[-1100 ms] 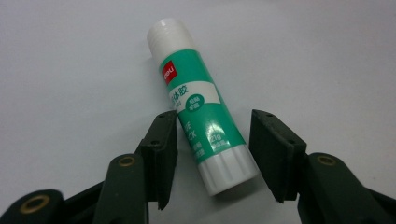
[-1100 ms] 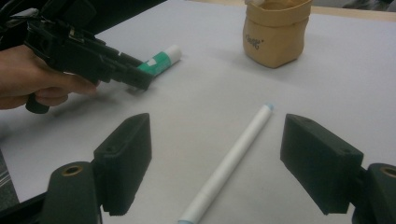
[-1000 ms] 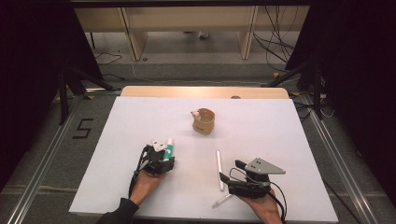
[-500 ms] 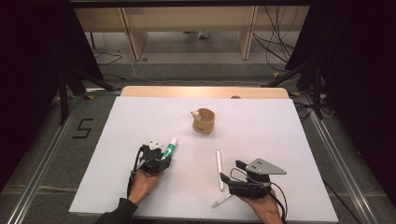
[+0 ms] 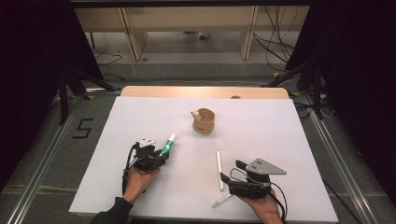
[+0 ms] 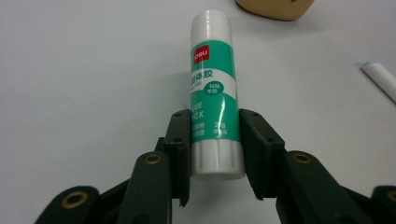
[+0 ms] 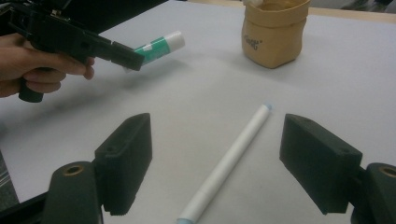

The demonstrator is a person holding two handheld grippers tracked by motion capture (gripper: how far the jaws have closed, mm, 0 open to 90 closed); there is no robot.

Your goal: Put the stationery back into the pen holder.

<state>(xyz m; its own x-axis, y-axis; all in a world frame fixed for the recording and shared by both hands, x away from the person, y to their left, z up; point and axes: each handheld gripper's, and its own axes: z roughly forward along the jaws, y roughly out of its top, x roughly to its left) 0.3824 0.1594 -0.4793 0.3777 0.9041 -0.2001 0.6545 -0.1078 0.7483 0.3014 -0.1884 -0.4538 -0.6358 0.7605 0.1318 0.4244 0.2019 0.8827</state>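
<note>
My left gripper (image 6: 214, 122) is shut on a green and white glue stick (image 6: 212, 60), gripping it near the base, with its white cap pointing away from me. In the high view the left gripper (image 5: 160, 154) holds the glue stick (image 5: 168, 143) at the front left of the table, and the right gripper view shows it raised off the surface. My right gripper (image 7: 219, 129) stands open, its jaws wide apart on either side of a white pen (image 7: 236, 151) lying flat. From above, the right gripper (image 5: 231, 171) sits just right of that pen (image 5: 218, 163).
A small tan cup (image 5: 203, 121) stands mid-table, beyond both grippers, also seen as a tan cup (image 7: 274, 31) ahead of the right gripper. A second thin white stick (image 5: 221, 200) lies by the right hand near the front edge of the white table (image 5: 280, 130).
The left gripper has turned slightly, so the glue stick now angles out toward the far right. The right gripper and the pen have not moved.
</note>
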